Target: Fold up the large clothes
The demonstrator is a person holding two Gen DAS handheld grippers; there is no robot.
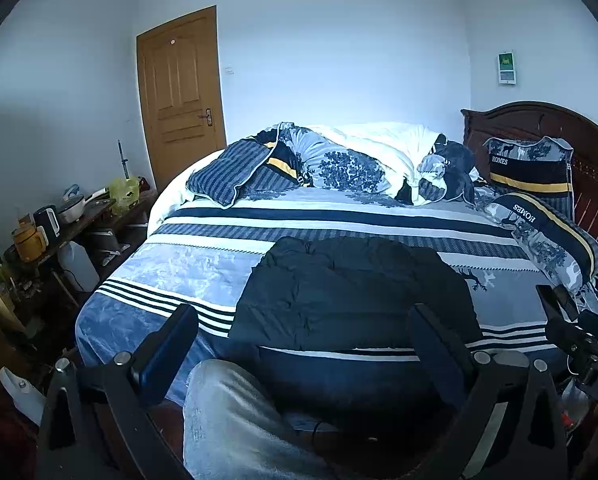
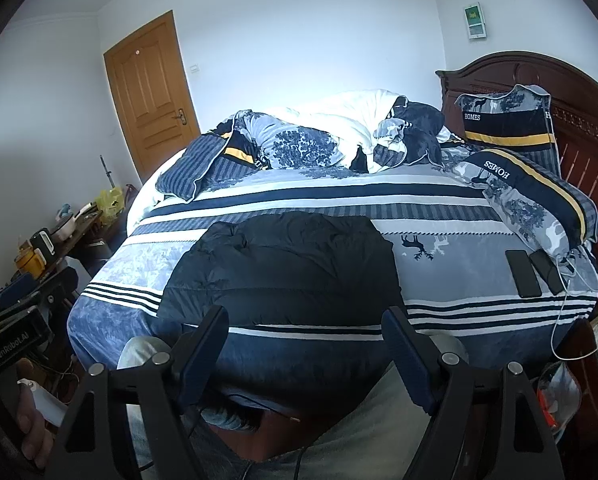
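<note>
A dark padded jacket [image 1: 351, 296] lies folded in a rough rectangle near the front edge of the bed [image 1: 187, 268]; it also shows in the right wrist view [image 2: 287, 272]. My left gripper [image 1: 303, 344] is open and empty, held back from the bed's front edge, in front of the jacket and not touching it. My right gripper [image 2: 305, 340] is open and empty, likewise short of the jacket. The right gripper's body [image 1: 579, 332] shows at the right edge of the left wrist view.
A rumpled quilt [image 2: 323, 136] and pillows [image 2: 531, 184] lie at the back and right. Two phones [image 2: 533, 272] with a cable lie on the bed's right side. A cluttered side table [image 1: 59, 220] stands left. A wooden door [image 1: 179, 92] is behind. My grey-trousered leg [image 1: 227, 420] is below.
</note>
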